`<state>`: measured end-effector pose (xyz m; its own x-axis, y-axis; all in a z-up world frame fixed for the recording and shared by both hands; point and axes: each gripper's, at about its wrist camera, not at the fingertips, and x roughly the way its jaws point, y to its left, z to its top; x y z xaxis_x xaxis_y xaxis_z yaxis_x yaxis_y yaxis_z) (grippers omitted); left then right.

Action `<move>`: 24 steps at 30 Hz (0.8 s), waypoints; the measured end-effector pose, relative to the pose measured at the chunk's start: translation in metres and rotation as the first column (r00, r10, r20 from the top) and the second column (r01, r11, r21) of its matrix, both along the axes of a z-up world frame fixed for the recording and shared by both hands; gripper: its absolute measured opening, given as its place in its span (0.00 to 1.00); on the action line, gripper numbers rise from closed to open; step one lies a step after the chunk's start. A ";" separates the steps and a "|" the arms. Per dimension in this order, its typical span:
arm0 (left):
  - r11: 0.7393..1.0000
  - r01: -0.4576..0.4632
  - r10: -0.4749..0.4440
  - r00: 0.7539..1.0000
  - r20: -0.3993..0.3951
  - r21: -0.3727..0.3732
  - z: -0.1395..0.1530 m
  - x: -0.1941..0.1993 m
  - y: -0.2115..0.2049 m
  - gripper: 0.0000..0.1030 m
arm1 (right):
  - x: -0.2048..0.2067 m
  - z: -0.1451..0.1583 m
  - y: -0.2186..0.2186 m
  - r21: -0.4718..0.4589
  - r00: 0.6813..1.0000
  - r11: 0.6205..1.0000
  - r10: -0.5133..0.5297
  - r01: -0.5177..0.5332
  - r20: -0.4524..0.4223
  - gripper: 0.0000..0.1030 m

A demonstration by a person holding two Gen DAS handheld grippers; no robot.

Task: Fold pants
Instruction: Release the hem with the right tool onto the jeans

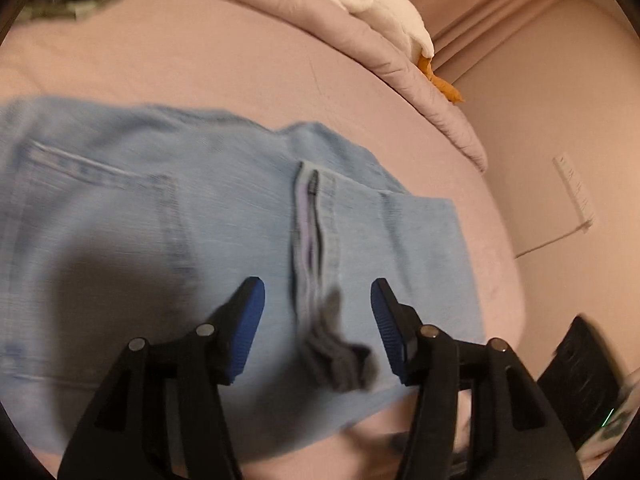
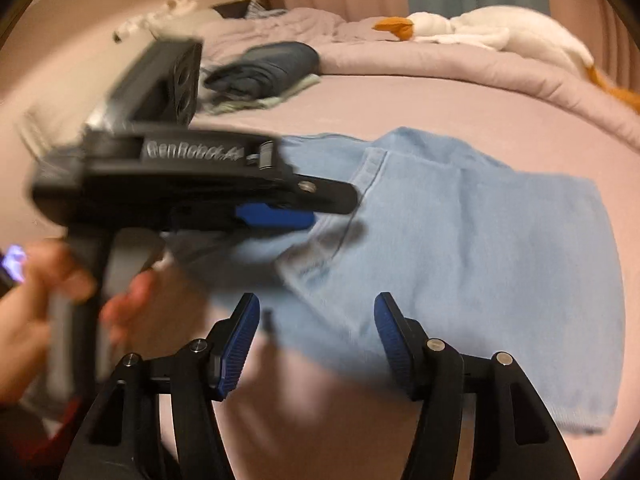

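Note:
Light blue denim pants (image 1: 200, 240) lie folded on the pink bed, with the open fly and zipper (image 1: 308, 232) facing up. My left gripper (image 1: 316, 308) is open and empty, hovering just above the fly area. In the right wrist view the same pants (image 2: 480, 248) lie ahead and to the right. My right gripper (image 2: 316, 328) is open and empty above the pants' near edge. The left gripper also shows in the right wrist view (image 2: 280, 216), side-on over the pants' left part, held by a hand (image 2: 36, 320).
A pink sheet covers the bed (image 1: 240, 60). A rolled pink duvet (image 1: 380, 48) with a white plush goose (image 2: 500, 36) lies along the far edge. Folded dark clothes (image 2: 264, 68) sit at the far left. A wall (image 1: 560, 120) runs beside the bed.

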<state>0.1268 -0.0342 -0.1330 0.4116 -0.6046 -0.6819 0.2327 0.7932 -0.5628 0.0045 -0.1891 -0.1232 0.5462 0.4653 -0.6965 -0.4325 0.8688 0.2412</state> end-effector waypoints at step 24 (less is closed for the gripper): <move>0.978 0.185 -0.191 0.980 0.058 0.095 -0.029 -0.017 -0.059 0.44 | 0.109 -0.002 -0.133 -0.116 0.905 0.910 -0.410 0.397 -0.115 0.11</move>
<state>0.1101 -0.0933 -0.1617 0.3426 -0.6136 -0.7114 0.4170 0.7779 -0.4701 0.1135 -0.3217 -0.1250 0.5734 0.1583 -0.8039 -0.0094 0.9824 0.1867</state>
